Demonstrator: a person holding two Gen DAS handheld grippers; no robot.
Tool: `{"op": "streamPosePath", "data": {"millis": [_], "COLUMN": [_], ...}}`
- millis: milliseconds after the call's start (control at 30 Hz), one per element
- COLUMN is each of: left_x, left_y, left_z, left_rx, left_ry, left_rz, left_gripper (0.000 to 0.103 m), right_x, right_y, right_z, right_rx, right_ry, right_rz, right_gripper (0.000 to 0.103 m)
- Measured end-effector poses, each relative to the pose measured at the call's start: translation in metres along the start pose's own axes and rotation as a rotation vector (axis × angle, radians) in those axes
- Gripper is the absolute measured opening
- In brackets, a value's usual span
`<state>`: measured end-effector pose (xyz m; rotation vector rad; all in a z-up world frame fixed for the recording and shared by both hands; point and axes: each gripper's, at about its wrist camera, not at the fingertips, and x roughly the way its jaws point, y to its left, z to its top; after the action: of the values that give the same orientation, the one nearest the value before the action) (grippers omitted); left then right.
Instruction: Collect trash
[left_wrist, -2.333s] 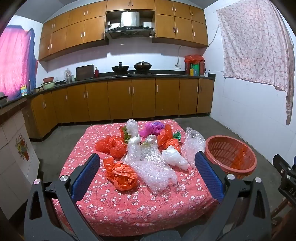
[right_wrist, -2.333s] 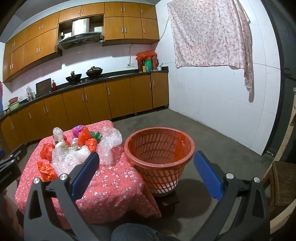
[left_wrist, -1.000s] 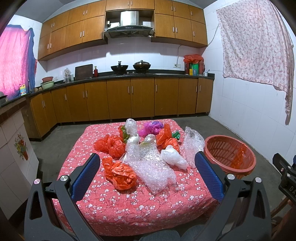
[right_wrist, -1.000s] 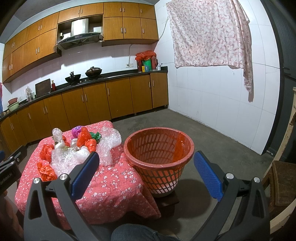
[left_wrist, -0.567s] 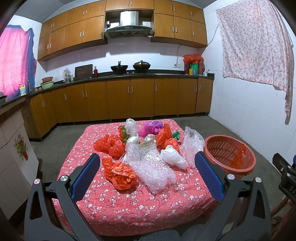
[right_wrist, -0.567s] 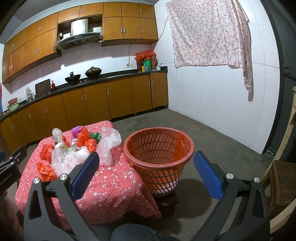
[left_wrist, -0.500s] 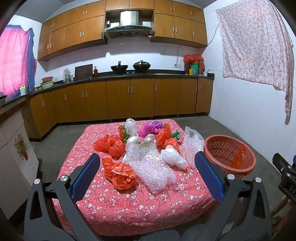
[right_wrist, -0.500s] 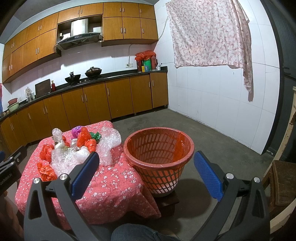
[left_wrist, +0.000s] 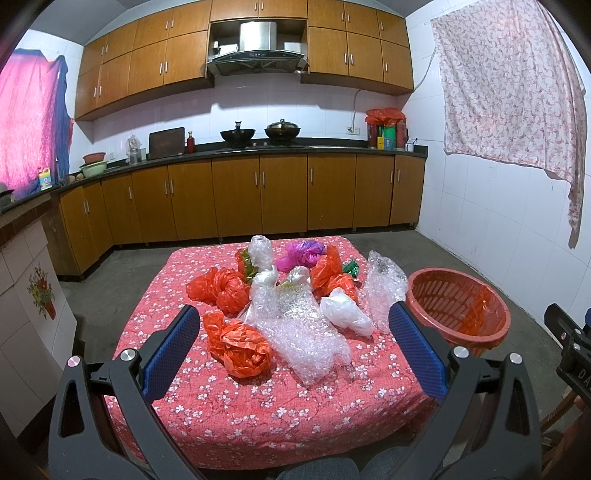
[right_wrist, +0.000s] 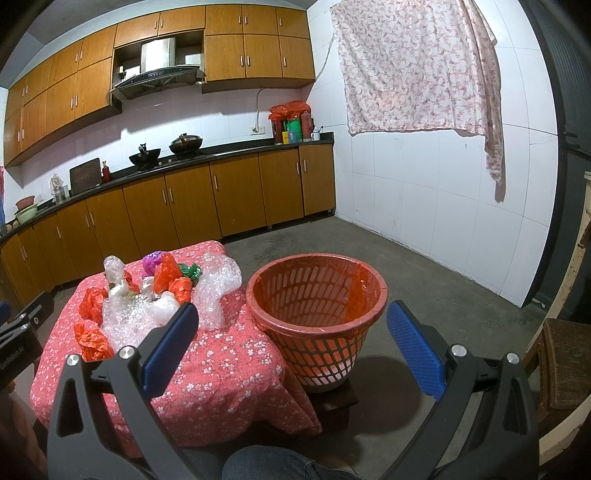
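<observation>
Red cloth printed with white blossoms covers the low table (left_wrist: 258, 413), and on it lies the trash: crumpled orange bags (left_wrist: 240, 349), a sheet of bubble wrap (left_wrist: 303, 332), a white bag (left_wrist: 345, 312), a purple bag (left_wrist: 301, 254) and a scrap of green (left_wrist: 349, 267). The orange basket (right_wrist: 314, 295) stands just beside the table's right edge. The left gripper (left_wrist: 295, 339) and the right gripper (right_wrist: 291, 339) both gape wide and hold nothing. Partial white lettering shows on the left gripper's body, too cut off to read.
</observation>
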<state>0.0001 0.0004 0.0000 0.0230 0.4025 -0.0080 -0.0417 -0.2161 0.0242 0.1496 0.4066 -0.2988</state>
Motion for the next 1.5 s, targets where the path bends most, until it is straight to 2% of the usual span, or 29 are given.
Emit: {"op": "streamPosePath", "data": {"millis": [533, 700, 800, 967, 1100, 1233, 1300, 1500], "left_x": [0.001, 0.009, 0.021, 0.043, 0.06, 0.083, 0.097, 0.124], "left_y": [-0.003, 0.0, 0.013, 0.042, 0.06, 0.07, 0.074, 0.085], "left_z": [0.0, -0.006, -0.015, -0.025, -0.03, -0.03, -0.031, -0.033], "left_rx": [-0.005, -0.016, -0.03, -0.056, -0.061, -0.072, -0.09, -0.121], "left_ry": [0.004, 0.016, 0.05, 0.098, 0.117, 0.157, 0.184, 0.224], "left_rz": [0.003, 0.033, 0.059, 0.108, 0.144, 0.153, 0.14, 0.141], "left_gripper": [0.101, 0.101, 0.101, 0.101, 0.1, 0.088, 0.083, 0.083], "right_x": [0.0, 0.0, 0.004, 0.047, 0.088, 0.134, 0.154, 0.222], "right_y": [-0.004, -0.004, -0.005, 0.008, 0.03, 0.058, 0.067, 0.099], "right_z": [0.003, 0.002, 0.004, -0.004, -0.001, 0.0, 0.001, 0.0], "right_rx": [0.002, -0.01, -0.022, -0.03, -0.064, -0.096, -0.095, -0.08], "right_ry": [-0.001, -0.001, 0.002, 0.037, 0.089, 0.144, 0.177, 0.26], "right_rz": [-0.004, -0.002, 0.008, 0.01, 0.048, 0.09, 0.117, 0.147], "right_gripper": [0.099, 0.099, 0.099, 0.099, 0.084, 0.068, 0.064, 0.062]}}
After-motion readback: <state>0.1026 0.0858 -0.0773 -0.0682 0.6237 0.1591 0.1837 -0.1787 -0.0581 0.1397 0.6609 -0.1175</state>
